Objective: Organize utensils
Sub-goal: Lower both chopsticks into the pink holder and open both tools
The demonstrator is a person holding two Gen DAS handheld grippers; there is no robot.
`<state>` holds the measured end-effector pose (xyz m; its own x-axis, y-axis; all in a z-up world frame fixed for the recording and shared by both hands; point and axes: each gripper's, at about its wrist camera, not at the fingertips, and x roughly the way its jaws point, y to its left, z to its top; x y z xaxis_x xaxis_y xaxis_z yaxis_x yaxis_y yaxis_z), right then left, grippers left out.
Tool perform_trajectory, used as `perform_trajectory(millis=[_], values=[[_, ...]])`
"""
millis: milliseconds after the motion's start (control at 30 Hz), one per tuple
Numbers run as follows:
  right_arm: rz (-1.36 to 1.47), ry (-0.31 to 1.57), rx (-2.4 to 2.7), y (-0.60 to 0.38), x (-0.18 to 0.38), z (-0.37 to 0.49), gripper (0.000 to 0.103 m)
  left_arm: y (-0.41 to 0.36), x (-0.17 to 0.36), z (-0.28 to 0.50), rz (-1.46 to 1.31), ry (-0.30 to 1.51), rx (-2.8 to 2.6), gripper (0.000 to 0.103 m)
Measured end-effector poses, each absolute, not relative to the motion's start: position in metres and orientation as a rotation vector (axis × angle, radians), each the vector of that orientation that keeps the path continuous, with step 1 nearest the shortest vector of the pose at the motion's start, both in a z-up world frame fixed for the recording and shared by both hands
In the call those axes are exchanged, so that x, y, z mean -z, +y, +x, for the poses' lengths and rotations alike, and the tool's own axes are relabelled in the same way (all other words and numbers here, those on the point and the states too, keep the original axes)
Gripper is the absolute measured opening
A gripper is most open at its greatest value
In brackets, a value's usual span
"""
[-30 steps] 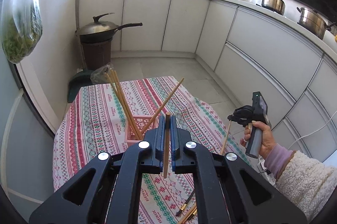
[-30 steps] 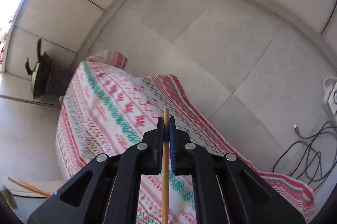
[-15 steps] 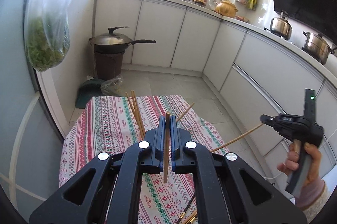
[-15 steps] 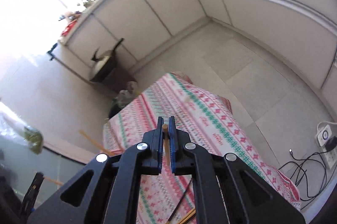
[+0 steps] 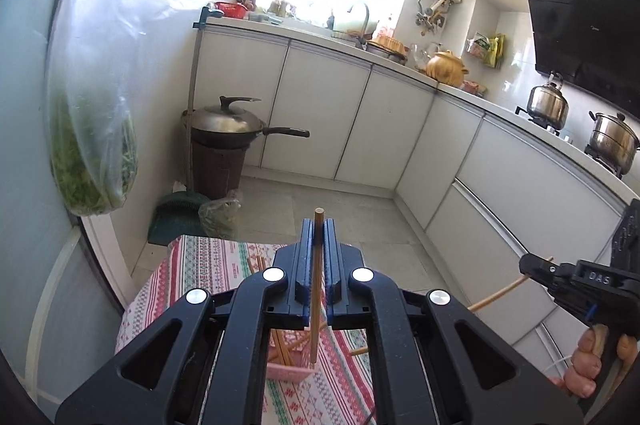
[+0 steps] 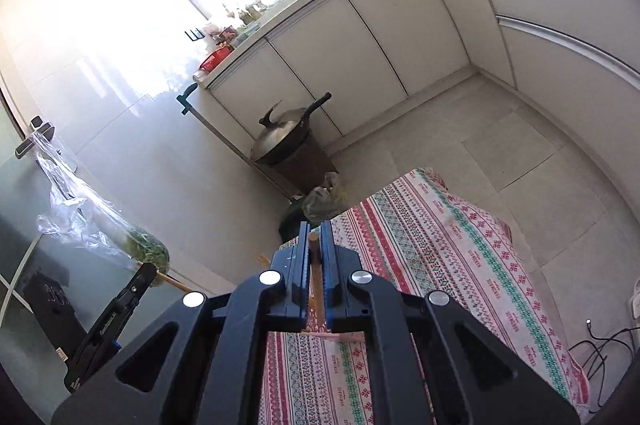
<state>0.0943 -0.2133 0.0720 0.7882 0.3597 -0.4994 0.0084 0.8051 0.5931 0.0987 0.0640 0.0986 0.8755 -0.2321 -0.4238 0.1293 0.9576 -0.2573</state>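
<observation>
The left gripper (image 5: 319, 225) is clamped on a thin light-wood chopstick (image 5: 317, 289); the stick stands nearly upright between the blue pads, its tip projecting just above them and its lower end hanging over a pink perforated plastic basket (image 5: 289, 369). The basket sits on a table covered by a red, green and white patterned tablecloth (image 5: 200, 265) and contains several more wooden chopsticks leaning at angles.

The right gripper (image 6: 315, 231) is likewise closed on a second light-wood chopstick (image 6: 318, 289), held between its blue pads above the same tablecloth (image 6: 440, 245). In the left wrist view, this gripper (image 5: 526, 265) appears at 3 o'clock, carried by a person's hand (image 5: 588, 365), with its chopstick (image 5: 500, 295) slanting down toward 8 o'clock.

Beyond the table, at 11 o'clock, a lidded dark metal wok (image 5: 228, 123) rests on a brown cylindrical bin. A clear plastic bag of green vegetables (image 5: 92, 161) hangs at 9 o'clock. White cabinets (image 5: 320, 113) run along the far wall.
</observation>
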Motion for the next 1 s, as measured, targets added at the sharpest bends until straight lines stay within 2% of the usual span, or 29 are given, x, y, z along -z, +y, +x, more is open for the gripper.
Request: perform_trajectory(millis=[133, 200, 300, 333, 367, 467, 800, 1000], values=[[0.597, 0.645, -0.209, -0.203, -0.07, 0.105, 0.005, 0.057, -0.071, 0.131, -0.217, 0.511, 0.176, 0.005], [0.597, 0.657, -0.213, -0.199, -0.067, 0.112, 0.005, 0.058, -0.049, 0.145, -0.224, 0.586, 0.161, 0.013], [0.579, 0.683, -0.225, -0.19, -0.063, 0.122, 0.005, 0.072, -0.042, 0.146, -0.247, 0.598, 0.124, 0.015], [0.565, 0.685, -0.218, -0.186, -0.062, 0.123, 0.005, 0.08, -0.049, 0.141, -0.267, 0.57, 0.111, 0.019], [0.551, 0.686, -0.208, -0.182, -0.062, 0.126, 0.005, 0.088, -0.056, 0.134, -0.283, 0.541, 0.093, 0.03], [0.528, 0.695, -0.195, -0.173, -0.058, 0.133, 0.005, 0.106, -0.074, 0.118, -0.317, 0.478, 0.055, 0.043], [0.448, 0.782, -0.166, -0.125, -0.021, 0.168, 0.005, 0.116, -0.077, 0.115, -0.319, 0.508, 0.058, 0.044], [0.461, 0.789, -0.206, -0.099, 0.0, 0.182, 0.013, 0.1, -0.067, 0.119, -0.235, 0.572, 0.063, 0.045]])
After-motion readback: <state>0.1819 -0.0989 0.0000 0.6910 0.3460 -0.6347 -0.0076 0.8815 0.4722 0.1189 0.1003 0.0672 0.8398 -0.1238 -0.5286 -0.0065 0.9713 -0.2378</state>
